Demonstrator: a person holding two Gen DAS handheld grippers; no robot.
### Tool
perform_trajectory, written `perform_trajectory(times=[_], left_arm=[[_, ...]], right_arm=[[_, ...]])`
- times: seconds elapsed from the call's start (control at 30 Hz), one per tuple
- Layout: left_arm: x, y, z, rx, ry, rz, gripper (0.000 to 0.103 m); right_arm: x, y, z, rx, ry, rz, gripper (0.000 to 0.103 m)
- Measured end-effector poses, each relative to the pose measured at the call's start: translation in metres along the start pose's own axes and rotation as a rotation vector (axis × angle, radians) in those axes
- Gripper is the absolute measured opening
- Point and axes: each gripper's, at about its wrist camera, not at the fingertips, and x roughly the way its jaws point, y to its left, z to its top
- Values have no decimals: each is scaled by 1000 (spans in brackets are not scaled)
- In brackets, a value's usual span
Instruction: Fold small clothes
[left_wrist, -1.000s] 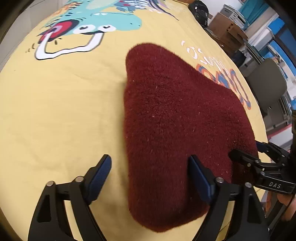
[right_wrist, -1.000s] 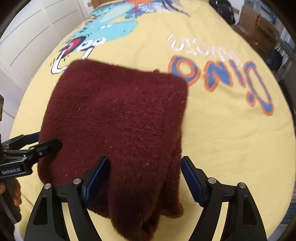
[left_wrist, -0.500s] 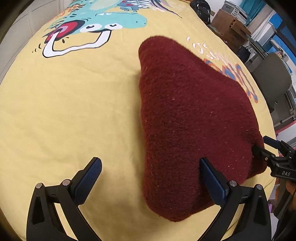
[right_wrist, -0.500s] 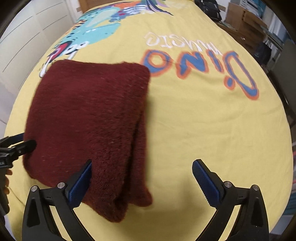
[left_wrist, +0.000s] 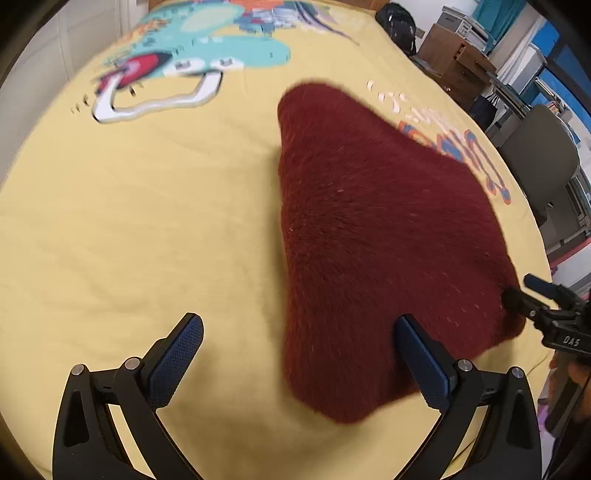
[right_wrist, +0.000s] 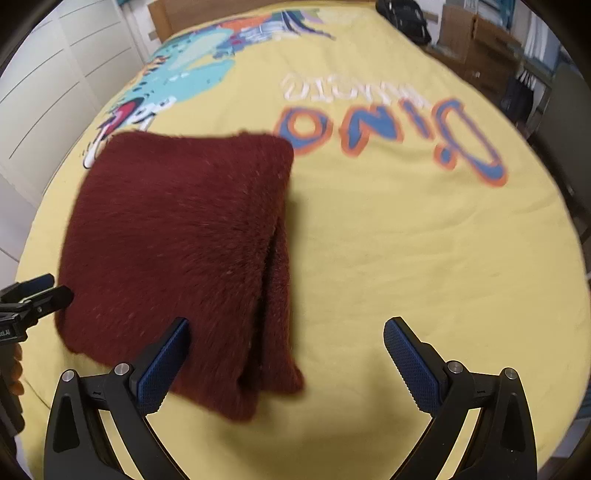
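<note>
Left wrist view shows the fuzzy red garment (left_wrist: 384, 236) lying folded on the yellow bedspread (left_wrist: 147, 229), toward the right and near side. A second ago both grippers sat close over its near edge with narrower jaws; now each has let go and slid sideways, so this fold looks finished. The left gripper (left_wrist: 303, 354) is spread as wide as it goes and holds nothing; its right finger sits over the cloth edge. The right gripper (right_wrist: 288, 354) is just as wide and empty, its left finger (right_wrist: 162, 365) over the garment's near corner. Layers show stacked along the right edge.
</note>
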Motion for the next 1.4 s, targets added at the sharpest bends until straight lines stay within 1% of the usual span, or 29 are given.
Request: perform_trajectory(times=[0.1, 0.23, 0.37, 0.47, 0.63, 0.7, 0.8, 1.0, 1.4], left_arm=[[-24, -6, -7, 23, -34, 25, 102], [-51, -11, -16, 16, -76, 53, 102], [-75, -18, -27, 5, -111, 65, 102], [-88, -14, -42, 4, -120, 95, 102], [-95, -8, -60, -11, -109, 110, 102], [-96, -6, -65, -15, -107, 126, 102], [-97, -4, -70, -19, -103, 127, 102], [-99, -1, -75, -29, -100, 141, 102], [-103, 9, -80, -36, -102, 143, 102]], right_arm=[[-33, 1, -5, -3, -50, -4, 102], [-76, 1, -20, -9, -113, -25, 102], [-105, -1, -38, 5, -150, -40, 102], [-119, -4, -54, 25, -163, -48, 102], [-132, -7, -72, 33, -165, -57, 102], [-135, -7, -77, 36, -167, -60, 102], [-139, -7, -81, 36, -171, -63, 102], [-146, -5, -86, 32, -174, -69, 102], [-146, -2, -90, 21, -165, -68, 102]])
